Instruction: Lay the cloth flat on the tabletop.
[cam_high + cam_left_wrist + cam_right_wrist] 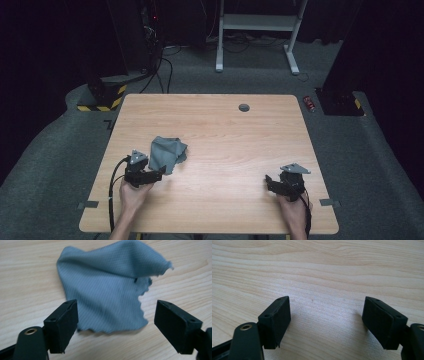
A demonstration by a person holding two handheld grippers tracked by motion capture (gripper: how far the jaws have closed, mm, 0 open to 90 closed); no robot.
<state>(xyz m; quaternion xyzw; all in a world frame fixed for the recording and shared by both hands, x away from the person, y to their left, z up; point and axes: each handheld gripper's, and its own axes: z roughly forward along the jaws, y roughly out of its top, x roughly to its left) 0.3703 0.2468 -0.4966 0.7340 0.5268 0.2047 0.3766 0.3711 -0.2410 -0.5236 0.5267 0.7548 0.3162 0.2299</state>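
Black grippers point(150, 175), brass-ringed screw holes

So the cloth point(167, 152) is a small grey-blue rag, thin knit stuff with fine ribbed lines running across it. It's lying loose on the wooden worktop point(225, 130), left of the middle and toward the near side. Not flat at all: 1 far corner is folded over onto the rest, making a raised ridge, and the whole piece looks rumpled. The edge on 1 side is ragged and frayed, with little notches, while the near edge curls up slightly and throws a thin shadow.
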